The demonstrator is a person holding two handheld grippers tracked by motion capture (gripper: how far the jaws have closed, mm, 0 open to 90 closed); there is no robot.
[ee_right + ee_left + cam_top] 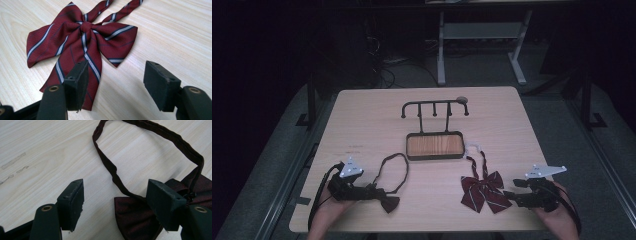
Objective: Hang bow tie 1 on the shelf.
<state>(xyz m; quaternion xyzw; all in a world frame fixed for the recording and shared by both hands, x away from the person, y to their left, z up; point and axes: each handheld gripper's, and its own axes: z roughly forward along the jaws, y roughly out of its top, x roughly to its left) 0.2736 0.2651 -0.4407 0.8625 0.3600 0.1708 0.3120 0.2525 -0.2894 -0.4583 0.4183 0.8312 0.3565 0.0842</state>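
On the pale wooden table (362, 115), the dark bow tie (388, 202) and striped bow tie (482, 192) lie nearer the person than the tray (434, 145). The left gripper (377, 191) and right gripper (508, 194) stand with jaws apart, gripping nothing. The room behind is dim, perhaps holding a desk frame (482, 37).

dark maroon bow tie (389, 202) and striped red bow tie (482, 191), flat on table

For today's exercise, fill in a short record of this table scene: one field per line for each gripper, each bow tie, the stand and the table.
left gripper: open, jaws at the dark bow tie
right gripper: open, beside the striped bow tie
dark bow tie: flat, strap looped on the table
striped bow tie: red, striped, flat
hook stand: upright, hooks bare, wooden tray base
table: light wood
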